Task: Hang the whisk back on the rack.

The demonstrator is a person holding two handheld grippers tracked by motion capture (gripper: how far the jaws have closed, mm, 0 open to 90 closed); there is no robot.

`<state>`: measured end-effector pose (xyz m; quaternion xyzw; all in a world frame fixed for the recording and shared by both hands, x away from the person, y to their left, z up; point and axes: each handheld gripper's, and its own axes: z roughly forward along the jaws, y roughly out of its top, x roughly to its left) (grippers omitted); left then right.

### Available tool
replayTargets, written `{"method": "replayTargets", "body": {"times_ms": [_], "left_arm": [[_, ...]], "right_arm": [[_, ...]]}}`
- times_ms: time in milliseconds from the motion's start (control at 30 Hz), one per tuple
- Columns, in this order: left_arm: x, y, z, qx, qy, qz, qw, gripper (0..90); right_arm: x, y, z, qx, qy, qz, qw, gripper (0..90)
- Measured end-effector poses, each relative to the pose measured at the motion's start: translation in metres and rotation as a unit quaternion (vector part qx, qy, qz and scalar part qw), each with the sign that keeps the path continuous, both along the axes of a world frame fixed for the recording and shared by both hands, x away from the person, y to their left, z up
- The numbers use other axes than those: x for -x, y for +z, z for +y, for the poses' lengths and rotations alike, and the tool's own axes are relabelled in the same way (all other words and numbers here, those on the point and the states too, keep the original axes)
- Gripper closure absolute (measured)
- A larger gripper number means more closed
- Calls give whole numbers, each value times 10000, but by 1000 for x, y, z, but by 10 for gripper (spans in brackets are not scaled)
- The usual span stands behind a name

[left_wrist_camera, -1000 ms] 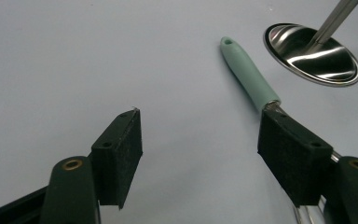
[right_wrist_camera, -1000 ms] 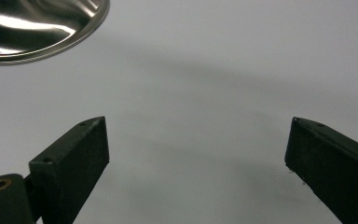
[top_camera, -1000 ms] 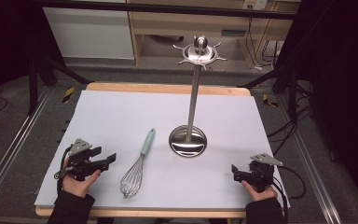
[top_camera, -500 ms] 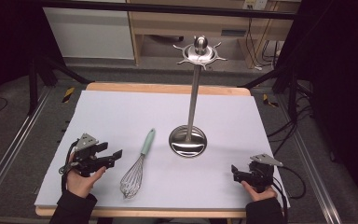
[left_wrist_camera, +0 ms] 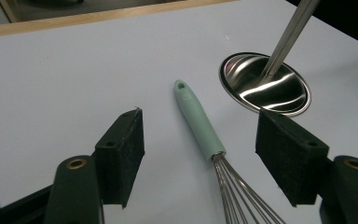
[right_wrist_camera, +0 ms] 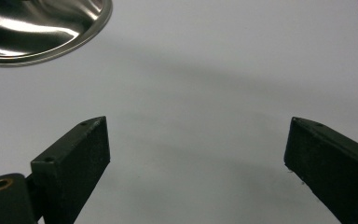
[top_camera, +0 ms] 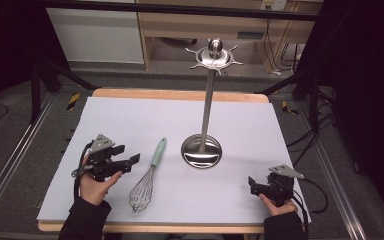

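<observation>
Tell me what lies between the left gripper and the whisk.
Nothing: in the high view, bare white table cover separates the left gripper from the whisk. In the left gripper view, its open jaws frame the whisk's green handle without touching it.

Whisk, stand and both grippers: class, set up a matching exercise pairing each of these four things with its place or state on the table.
Things:
1. whisk
2. utensil stand
3. left gripper
4. right gripper

Places or states:
A. upright, round steel base on the table
B. open, at the table's near right corner
C. lying flat, mint-green handle pointing away from the person
D. open, aimed at the whisk handle, not touching it

Pairs: 1-C, 2-A, 3-D, 4-B
</observation>
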<state>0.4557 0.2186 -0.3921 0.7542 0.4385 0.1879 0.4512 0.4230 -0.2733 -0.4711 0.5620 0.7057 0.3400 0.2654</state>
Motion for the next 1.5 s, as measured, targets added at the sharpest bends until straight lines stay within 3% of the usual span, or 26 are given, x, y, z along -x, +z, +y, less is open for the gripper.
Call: {"method": "replayTargets", "body": {"times_ms": [533, 867, 1067, 1500], "left_arm": [[-20, 0, -35, -167, -259, 283, 9991, 317], [-28, -3, -43, -280, -291, 386, 9984, 313], [-32, -7, -49, -387, -302, 550, 9973, 322], [-37, -20, -60, -957, -423, 933, 9901, 351]], "right_arm": [[0, 0, 2, 72, 85, -12, 9999, 74], [-1, -1, 2, 70, 97, -2, 9999, 75], [-1, -1, 2, 64, 117, 26, 9999, 75], [-2, -2, 4, 68, 109, 64, 9999, 76]]}}
